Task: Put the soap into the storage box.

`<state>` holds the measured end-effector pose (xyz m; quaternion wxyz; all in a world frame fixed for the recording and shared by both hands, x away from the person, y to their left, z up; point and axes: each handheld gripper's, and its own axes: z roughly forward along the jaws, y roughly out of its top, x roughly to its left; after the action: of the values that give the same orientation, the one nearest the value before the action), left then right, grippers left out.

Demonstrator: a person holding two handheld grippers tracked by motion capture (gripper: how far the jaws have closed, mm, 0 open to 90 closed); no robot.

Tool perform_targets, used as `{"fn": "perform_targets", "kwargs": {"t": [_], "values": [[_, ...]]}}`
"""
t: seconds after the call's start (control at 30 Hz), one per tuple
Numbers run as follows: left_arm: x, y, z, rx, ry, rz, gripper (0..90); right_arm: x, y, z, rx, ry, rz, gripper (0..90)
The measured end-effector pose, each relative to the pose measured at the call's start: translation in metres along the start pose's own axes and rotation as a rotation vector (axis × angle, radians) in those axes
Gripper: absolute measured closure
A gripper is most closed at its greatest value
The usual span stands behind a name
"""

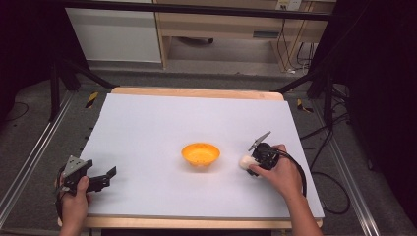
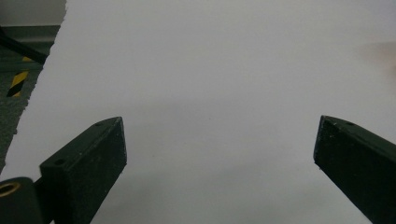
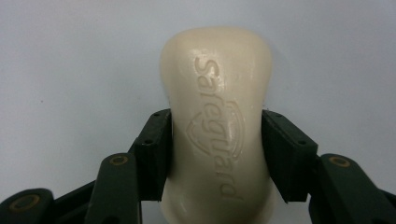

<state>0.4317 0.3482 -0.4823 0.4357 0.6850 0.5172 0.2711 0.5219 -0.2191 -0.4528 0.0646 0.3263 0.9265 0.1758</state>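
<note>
My right gripper (image 3: 217, 149) is clamped on the waist of a cream soap bar (image 3: 217, 121), held low over the white table (image 1: 147, 128) just right of the orange bowl (image 1: 200, 154). I judge this the carrying step: next I would lift it over the rim and release. My left gripper (image 1: 105, 178) sits spread wide and empty near the table's left edge.

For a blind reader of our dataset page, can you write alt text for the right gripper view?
A cream soap bar stamped "Safeguard" is clamped at its waist between the two black jaws of the right claw, over a plain white table.
</note>
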Motion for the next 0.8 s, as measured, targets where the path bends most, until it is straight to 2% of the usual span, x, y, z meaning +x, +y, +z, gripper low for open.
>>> {"fn": "perform_targets", "kwargs": {"t": [0.1, 0.4, 0.8], "values": [[0.000, 0.000, 0.000, 0.004, 0.000, 0.000, 2.1, -0.002, -0.001, -0.001, -0.014, 0.015, -0.005, 47.5], [0.000, 0.000, 0.000, 0.001, 0.001, 0.002, 2.1, 0.000, 0.010, -0.012, -0.020, 0.007, -0.049, 48.7], [0.000, 0.000, 0.000, 0.002, 0.000, -0.001, 2.1, 0.002, 0.021, -0.021, -0.035, 0.010, -0.083, 48.8]]}}
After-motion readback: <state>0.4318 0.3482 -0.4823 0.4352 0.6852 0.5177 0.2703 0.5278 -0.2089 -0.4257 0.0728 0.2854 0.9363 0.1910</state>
